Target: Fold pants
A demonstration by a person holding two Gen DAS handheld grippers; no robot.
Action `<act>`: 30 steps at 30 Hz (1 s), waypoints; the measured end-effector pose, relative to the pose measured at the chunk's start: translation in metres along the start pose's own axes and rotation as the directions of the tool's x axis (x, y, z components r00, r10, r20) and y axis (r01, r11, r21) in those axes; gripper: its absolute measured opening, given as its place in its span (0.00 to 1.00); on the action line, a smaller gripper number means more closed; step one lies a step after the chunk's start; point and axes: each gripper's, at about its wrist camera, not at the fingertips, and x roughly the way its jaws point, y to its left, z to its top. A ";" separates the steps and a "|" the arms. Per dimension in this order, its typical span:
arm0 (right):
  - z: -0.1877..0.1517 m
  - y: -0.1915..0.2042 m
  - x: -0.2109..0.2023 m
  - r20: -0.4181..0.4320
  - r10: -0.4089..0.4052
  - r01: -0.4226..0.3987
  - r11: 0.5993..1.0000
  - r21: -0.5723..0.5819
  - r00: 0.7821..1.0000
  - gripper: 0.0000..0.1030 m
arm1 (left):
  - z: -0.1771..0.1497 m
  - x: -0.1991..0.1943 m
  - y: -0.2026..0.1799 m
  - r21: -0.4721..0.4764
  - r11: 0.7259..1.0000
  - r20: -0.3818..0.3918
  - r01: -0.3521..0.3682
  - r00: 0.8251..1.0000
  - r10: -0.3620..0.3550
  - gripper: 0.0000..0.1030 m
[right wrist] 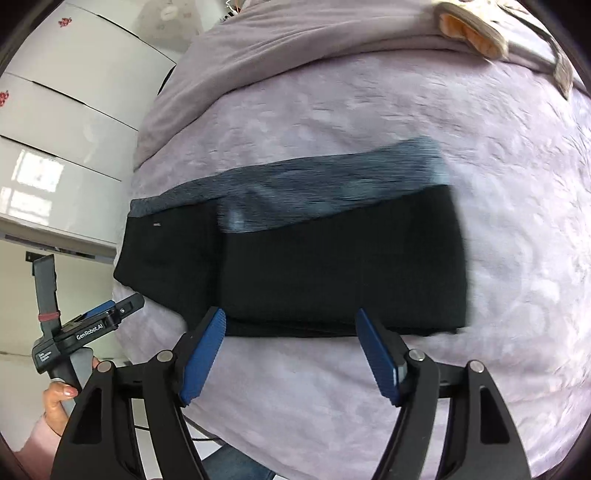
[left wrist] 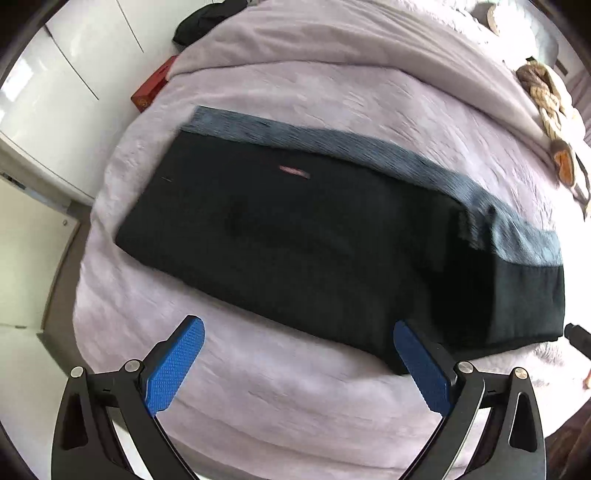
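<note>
The black pants point(left wrist: 295, 229) lie folded into a long rectangle on the lilac bedspread point(left wrist: 332, 92), with a blue-grey strip along their far edge. My left gripper point(left wrist: 297, 325) hangs open above the bedspread just short of the pants' near edge, with nothing between its blue pads. In the right wrist view the pants point(right wrist: 332, 266) fill the middle. My right gripper point(right wrist: 290, 314) stands open with its fingertips at the near folded edge, its pads not pressing on the cloth. The left gripper's body point(right wrist: 92, 325), held by a hand point(right wrist: 59, 402), shows at the left, beside the bed.
A red box point(left wrist: 151, 88) and a dark garment point(left wrist: 207, 18) sit at the bed's far left. A knotted rope cushion point(left wrist: 546, 92) lies at the far right. White cabinets point(right wrist: 74, 92) stand left of the bed. The bed's edge runs close below both grippers.
</note>
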 end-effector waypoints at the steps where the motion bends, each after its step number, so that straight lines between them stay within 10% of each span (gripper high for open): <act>1: -0.001 0.015 0.007 0.002 -0.003 0.003 1.000 -0.001 1.000 0.74 | 0.002 0.000 0.015 -0.008 1.000 0.005 0.013 1.000 -0.013 1.00; 15: 0.010 0.178 0.121 -0.075 -0.086 0.073 0.983 -0.167 0.993 0.74 | 0.029 0.046 0.153 -0.174 0.968 0.039 0.178 0.984 -0.174 1.00; 21: 0.011 0.169 0.166 -0.126 -0.105 0.079 0.977 -0.200 0.986 0.74 | 0.024 0.063 0.160 -0.212 0.909 0.086 0.359 0.933 -0.349 1.00; 30: 0.000 0.150 0.180 -0.142 -0.080 0.052 0.979 -0.195 0.987 0.76 | 0.015 0.086 0.160 -0.227 0.886 0.094 0.405 0.914 -0.394 1.00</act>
